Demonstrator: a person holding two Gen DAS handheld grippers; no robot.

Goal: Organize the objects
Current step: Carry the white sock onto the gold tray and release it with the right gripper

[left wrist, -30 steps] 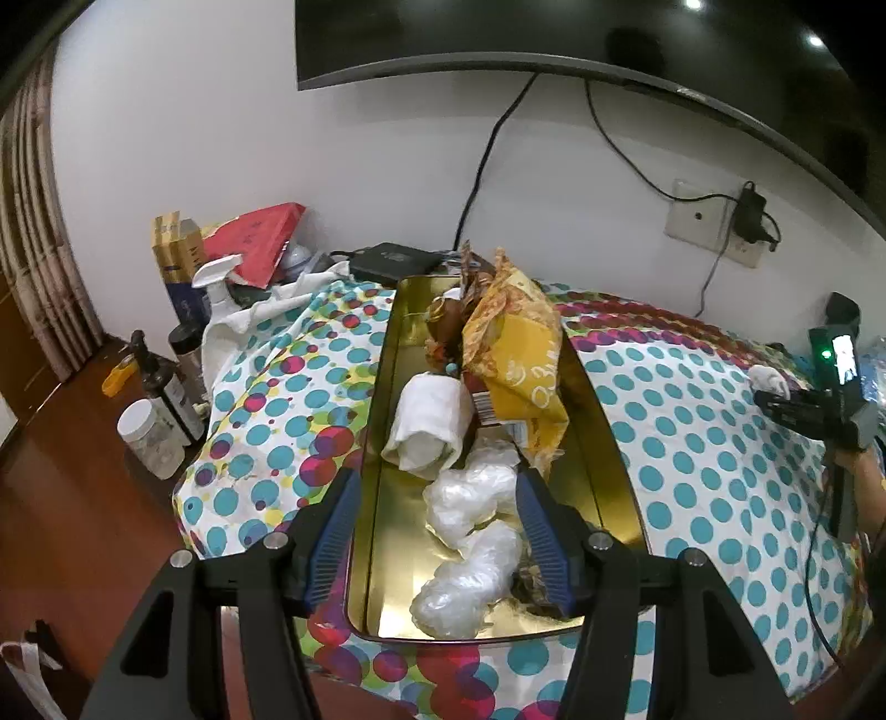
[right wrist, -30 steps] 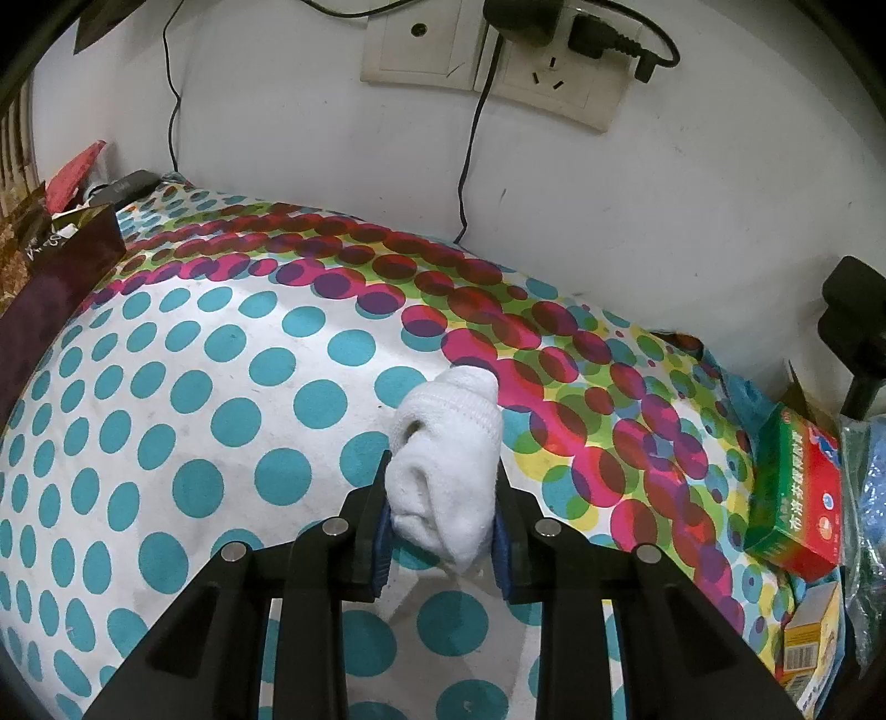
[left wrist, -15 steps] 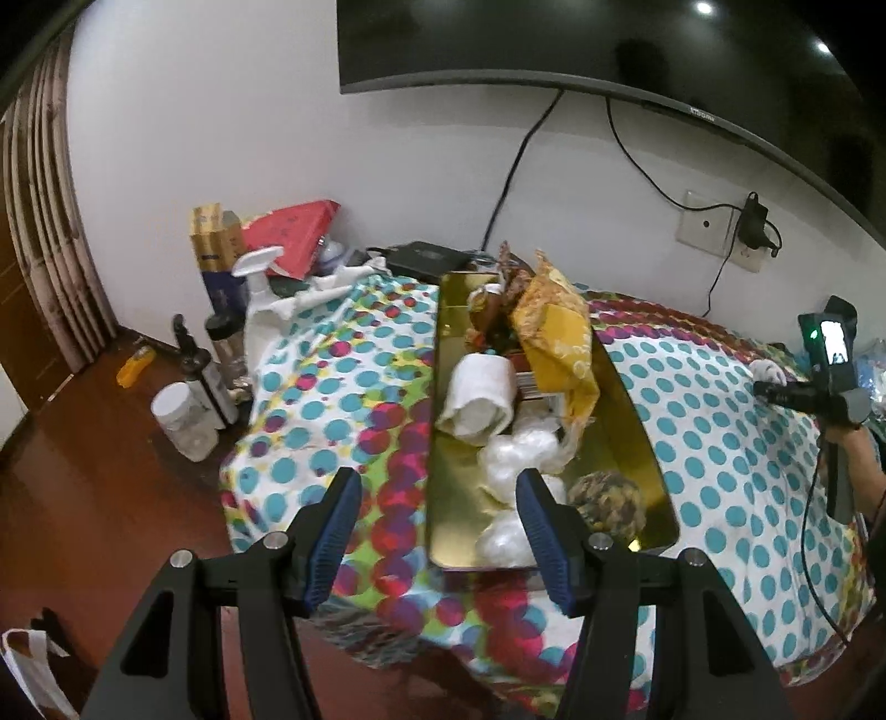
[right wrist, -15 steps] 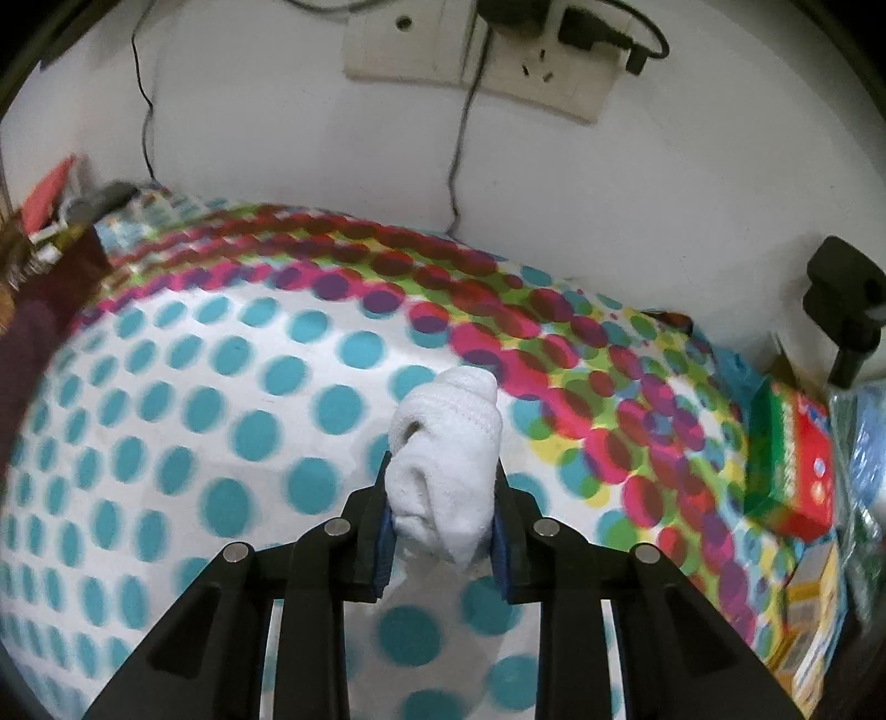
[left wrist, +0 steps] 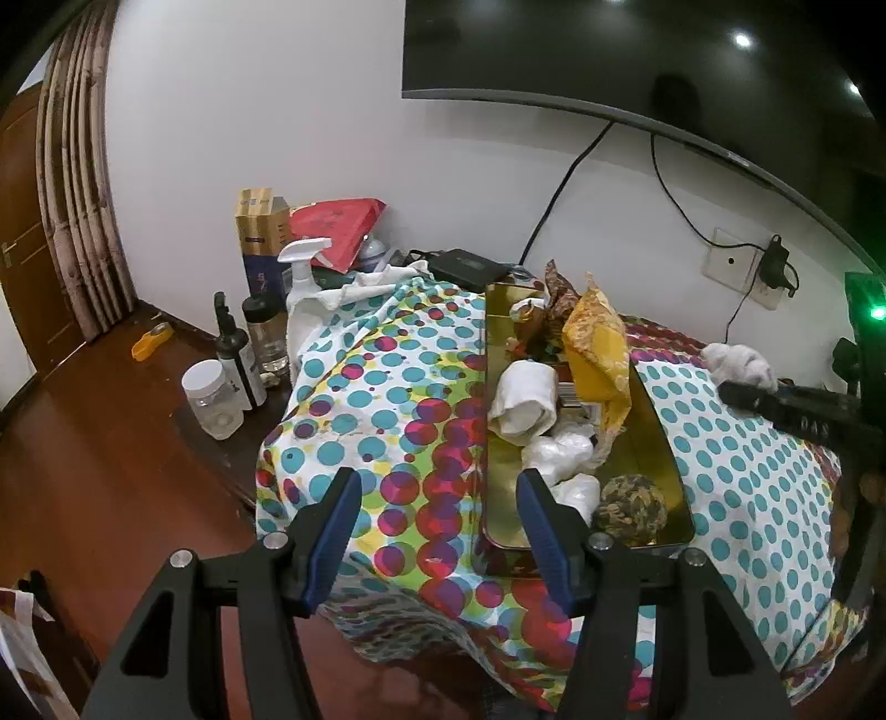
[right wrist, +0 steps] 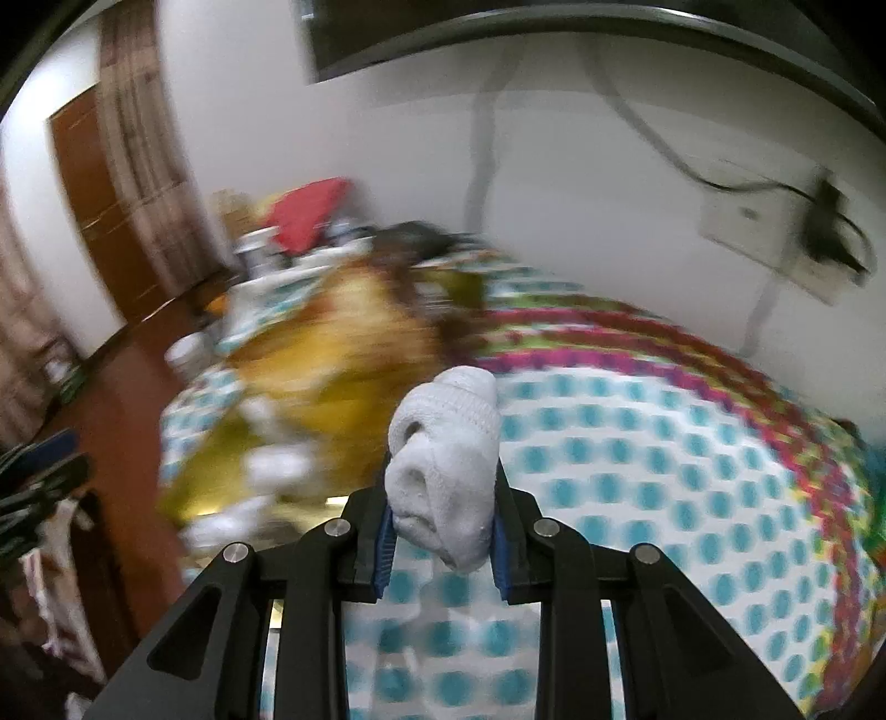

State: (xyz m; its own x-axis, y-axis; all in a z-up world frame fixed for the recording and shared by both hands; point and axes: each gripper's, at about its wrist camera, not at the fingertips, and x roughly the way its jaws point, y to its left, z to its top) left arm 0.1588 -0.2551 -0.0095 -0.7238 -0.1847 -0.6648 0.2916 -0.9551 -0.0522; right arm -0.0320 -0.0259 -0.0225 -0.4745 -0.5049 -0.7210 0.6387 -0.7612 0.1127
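A rolled white sock (right wrist: 443, 476) is clamped between the blue pads of my right gripper (right wrist: 443, 540), lifted clear of the spotted tablecloth (right wrist: 637, 471). From the left wrist view the same sock (left wrist: 739, 360) shows at the right, with the right gripper (left wrist: 745, 387) beneath it. A gold metal tray (left wrist: 667, 443) lies on the cloth, holding a rolled white cloth (left wrist: 523, 399), a yellow snack bag (left wrist: 598, 354), crumpled clear plastic (left wrist: 556, 457) and a mottled ball (left wrist: 631, 507). My left gripper (left wrist: 437, 531) hangs open over the tray's near left corner, holding nothing.
Left of the table stand a clear jar (left wrist: 213, 399), a dark pump bottle (left wrist: 235, 354), a spray bottle (left wrist: 302, 277), a box (left wrist: 260, 243) and a red bag (left wrist: 338, 227). A wall socket (left wrist: 742, 268) with cables and a screen (left wrist: 609, 50) are behind.
My right gripper has lifted the sock off the cloth and swung left toward the tray; its view is motion-blurred. My left gripper has drawn back from the tray and shifted left.
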